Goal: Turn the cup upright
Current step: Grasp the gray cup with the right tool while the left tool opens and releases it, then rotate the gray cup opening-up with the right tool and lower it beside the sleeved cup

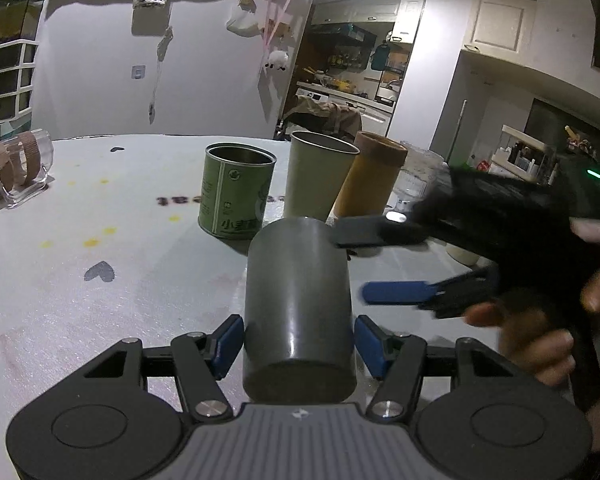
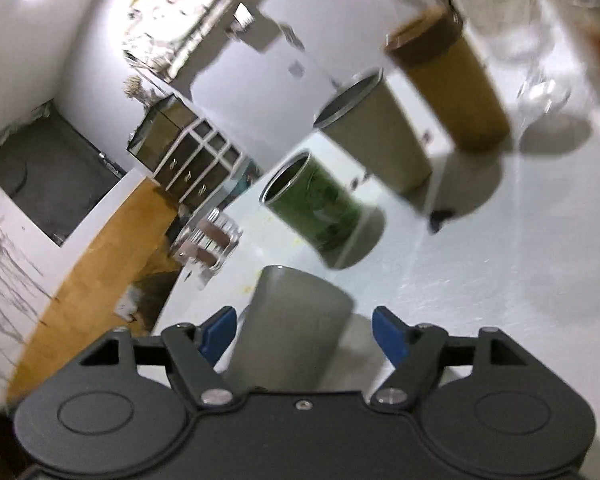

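Grey cup [image 1: 298, 312]: in the left wrist view it is seen between the blue fingers [image 1: 225, 345] of the left gripper [image 1: 298, 346], closed base toward the camera, its far end hidden behind its own body. Whether the pads press its sides or stand just off them cannot be told. Behind it on the white tabletop [image 1: 80, 240] are listed an open green tin [image 1: 236, 192], a pale metal tumbler [image 1: 318, 176] and a brown-banded cup [image 1: 370, 176], upright in a row. The right gripper [image 1: 364, 258] enters from the right, blurred, its fingers apart; one reaches the cup's far edge, though contact cannot be confirmed.

Right wrist view, tilted and motion-blurred: the grey cup [image 2: 290, 328] is seen between the spread fingers [image 2: 388, 334] of the right gripper [image 2: 300, 334], with clear gaps on both sides and its lower part cut off by the gripper body. The green tin [image 2: 316, 204], tumbler [image 2: 376, 136] and brown-banded cup [image 2: 450, 84] are recorded beyond.
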A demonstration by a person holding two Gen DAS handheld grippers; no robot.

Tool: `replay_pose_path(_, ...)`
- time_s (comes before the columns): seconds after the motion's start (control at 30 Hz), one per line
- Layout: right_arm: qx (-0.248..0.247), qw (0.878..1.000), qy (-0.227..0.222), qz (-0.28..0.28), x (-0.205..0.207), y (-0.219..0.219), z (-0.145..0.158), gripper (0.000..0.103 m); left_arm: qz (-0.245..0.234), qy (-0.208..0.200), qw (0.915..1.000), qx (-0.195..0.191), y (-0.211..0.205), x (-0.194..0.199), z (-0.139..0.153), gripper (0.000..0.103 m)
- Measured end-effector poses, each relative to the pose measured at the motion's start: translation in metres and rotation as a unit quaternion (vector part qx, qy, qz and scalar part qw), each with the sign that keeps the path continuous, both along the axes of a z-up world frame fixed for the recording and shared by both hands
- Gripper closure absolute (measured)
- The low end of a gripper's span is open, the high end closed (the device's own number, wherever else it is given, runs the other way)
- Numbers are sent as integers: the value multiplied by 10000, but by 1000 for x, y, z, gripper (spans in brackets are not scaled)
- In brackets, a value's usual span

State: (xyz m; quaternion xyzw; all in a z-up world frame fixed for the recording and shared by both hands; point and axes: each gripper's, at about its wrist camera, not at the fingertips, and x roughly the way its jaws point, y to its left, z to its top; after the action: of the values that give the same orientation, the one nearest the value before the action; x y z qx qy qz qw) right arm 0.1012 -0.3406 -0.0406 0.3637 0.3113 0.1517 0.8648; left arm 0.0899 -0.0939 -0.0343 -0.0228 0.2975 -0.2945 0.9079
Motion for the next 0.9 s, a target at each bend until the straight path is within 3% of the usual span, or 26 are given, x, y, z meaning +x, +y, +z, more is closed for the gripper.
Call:
replay_pose_path(0.17, 715, 9935, 861, 197, 36, 10, -16, 24, -87, -112, 9999, 69, -2, -6, -1, 42)
replay_pose_path(0.27, 564, 9930, 1017, 209, 44, 16, -21, 25, -158, -210, 9996, 112, -4, -11, -1, 42)
replay_pose_path(0.43, 390, 9953, 821, 326, 36, 11, -15, 27, -351, -279, 9990, 29, -9, -15, 0, 40)
replay_pose_path(0.57, -420, 9987, 2, 295, 16, 8, 13, 28, -294, -312, 9991, -16, -13, -14, -1, 31)
replay_pose_path(0.67, -1243, 9904, -606, -13, 2, 0, 33, 29, -258, -317, 9991, -58, -13, -13, -2, 31)
replay_pose_path(0.8, -2435, 9603, -1212, -619, -5, -9, 50, 29, -223, -335, 9991, -94, -12, -13, -4, 31)
replay_pose_path(0.9, -3291, 9251, -1512, -1140, -5, -17, 56, 29, -231, -344, 9991, -82, -13, -14, -5, 31)
